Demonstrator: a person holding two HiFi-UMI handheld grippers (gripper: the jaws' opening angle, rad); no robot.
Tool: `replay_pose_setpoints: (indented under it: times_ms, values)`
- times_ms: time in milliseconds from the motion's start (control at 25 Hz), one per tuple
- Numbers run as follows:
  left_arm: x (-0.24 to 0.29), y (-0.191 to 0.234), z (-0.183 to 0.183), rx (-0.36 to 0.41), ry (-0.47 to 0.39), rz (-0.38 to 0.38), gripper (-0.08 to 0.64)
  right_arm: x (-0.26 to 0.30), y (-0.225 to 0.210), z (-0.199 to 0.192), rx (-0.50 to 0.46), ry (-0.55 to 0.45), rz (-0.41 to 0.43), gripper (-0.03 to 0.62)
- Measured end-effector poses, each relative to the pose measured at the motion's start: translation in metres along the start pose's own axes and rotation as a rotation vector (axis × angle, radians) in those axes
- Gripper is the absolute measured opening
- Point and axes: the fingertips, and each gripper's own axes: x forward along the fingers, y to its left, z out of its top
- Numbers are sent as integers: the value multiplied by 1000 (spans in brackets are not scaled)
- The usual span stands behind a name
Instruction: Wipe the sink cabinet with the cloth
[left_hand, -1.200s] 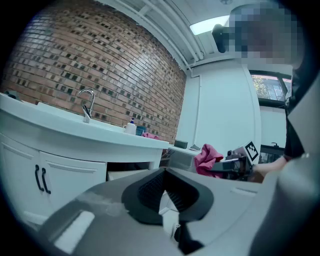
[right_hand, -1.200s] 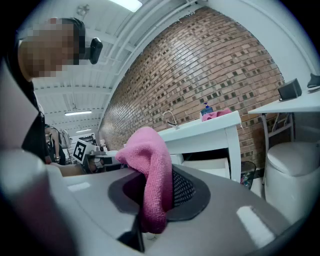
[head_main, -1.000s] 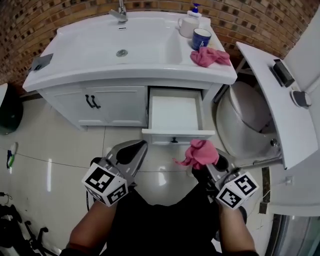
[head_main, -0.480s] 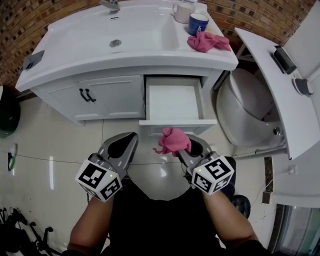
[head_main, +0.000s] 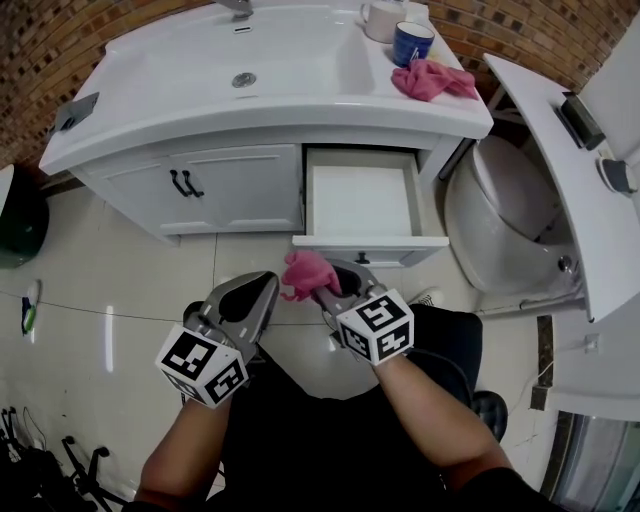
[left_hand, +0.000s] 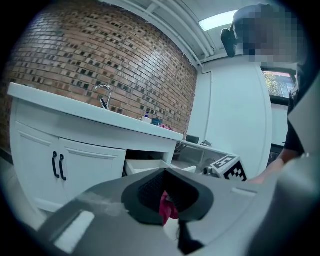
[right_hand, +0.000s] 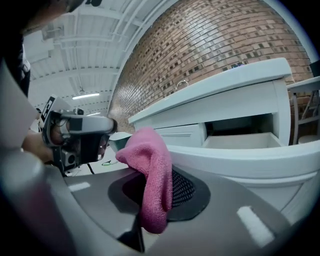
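The white sink cabinet (head_main: 240, 180) stands ahead of me with one drawer (head_main: 368, 243) pulled out. My right gripper (head_main: 325, 285) is shut on a pink cloth (head_main: 305, 270), which bunches above its jaws (right_hand: 150, 165). It hangs in front of the drawer, a little above the floor. My left gripper (head_main: 268, 283) sits close beside it on the left, its jaws together. A strip of the pink cloth (left_hand: 167, 210) shows through their slit. I cannot tell whether the left jaws touch it. A second pink cloth (head_main: 432, 78) lies on the countertop at the right.
A blue cup (head_main: 412, 42) and a white mug (head_main: 380, 18) stand by the basin (head_main: 250, 70). A toilet (head_main: 500, 220) is right of the cabinet, with a white shelf (head_main: 560, 170) above it. A dark green bin (head_main: 15, 215) sits far left on the tiled floor.
My right gripper has carried the pink cloth to the left, from in front of the drawer's right corner to just beside the left gripper. The left gripper has barely moved.
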Motion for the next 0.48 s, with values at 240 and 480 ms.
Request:
replay_pose_setpoints:
  times_ms: [240, 480]
  values:
    - [-4, -2, -1, 8, 6, -10, 6, 16, -9, -14, -27, 49, -38, 78]
    - [-2, -3, -4, 8, 5, -24, 6, -6, -44, -19, -8, 50, -125, 78]
